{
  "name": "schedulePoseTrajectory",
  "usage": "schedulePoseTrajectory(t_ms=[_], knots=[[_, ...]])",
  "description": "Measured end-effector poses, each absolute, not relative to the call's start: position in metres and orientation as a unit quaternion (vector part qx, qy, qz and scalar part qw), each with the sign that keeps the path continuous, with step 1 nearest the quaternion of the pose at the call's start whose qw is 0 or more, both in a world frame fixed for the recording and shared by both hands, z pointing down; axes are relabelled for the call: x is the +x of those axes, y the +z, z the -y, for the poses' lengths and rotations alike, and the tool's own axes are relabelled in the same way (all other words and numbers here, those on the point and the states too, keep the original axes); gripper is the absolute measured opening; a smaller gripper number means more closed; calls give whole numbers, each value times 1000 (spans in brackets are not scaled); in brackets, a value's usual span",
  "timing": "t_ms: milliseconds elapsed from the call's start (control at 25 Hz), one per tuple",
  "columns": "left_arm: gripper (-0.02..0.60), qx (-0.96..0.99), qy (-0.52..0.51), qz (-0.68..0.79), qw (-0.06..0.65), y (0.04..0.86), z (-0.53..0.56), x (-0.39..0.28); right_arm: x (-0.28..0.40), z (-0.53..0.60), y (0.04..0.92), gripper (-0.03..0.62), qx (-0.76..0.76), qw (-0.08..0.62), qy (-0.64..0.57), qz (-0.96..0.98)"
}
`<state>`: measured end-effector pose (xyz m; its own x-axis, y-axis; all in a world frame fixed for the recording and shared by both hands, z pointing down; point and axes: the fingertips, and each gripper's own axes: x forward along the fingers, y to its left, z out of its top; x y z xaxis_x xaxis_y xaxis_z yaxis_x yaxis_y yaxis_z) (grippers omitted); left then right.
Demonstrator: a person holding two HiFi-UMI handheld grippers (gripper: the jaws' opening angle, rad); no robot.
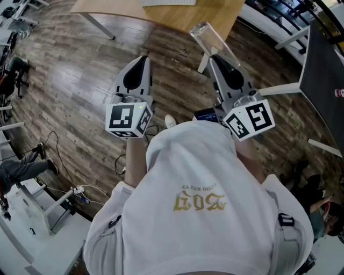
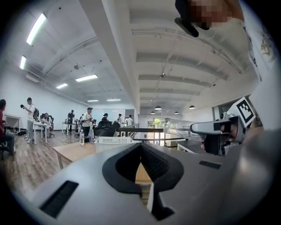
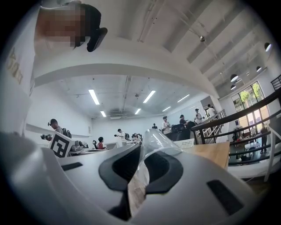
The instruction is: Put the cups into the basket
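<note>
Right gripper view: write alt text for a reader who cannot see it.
The right claw is shut on a clear plastic cup. Beyond it a white basket sits on a wooden table in a busy office.

wood-plank floor (image 1: 70,64), wooden table (image 1: 177,13)

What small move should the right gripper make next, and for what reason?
Probably carry the right gripper forward toward the basket. Its jaws are shut on a clear cup, held in the air, and the basket stands ahead on the wooden table, not yet under the cup.
</note>
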<state>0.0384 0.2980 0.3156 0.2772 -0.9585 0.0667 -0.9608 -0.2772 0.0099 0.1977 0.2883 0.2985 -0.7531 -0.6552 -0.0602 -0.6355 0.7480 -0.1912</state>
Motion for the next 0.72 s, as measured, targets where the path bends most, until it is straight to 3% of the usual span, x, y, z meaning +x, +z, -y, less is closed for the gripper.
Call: schedulePoseTrajectory(t_ms=[440, 720], knots=[[8, 780, 7, 625, -14, 300, -300, 72, 244, -275, 301, 29, -332, 71, -83, -937], [8, 765, 16, 643, -25, 304, -289, 54, 230, -261, 312, 29, -332, 63, -83, -938]])
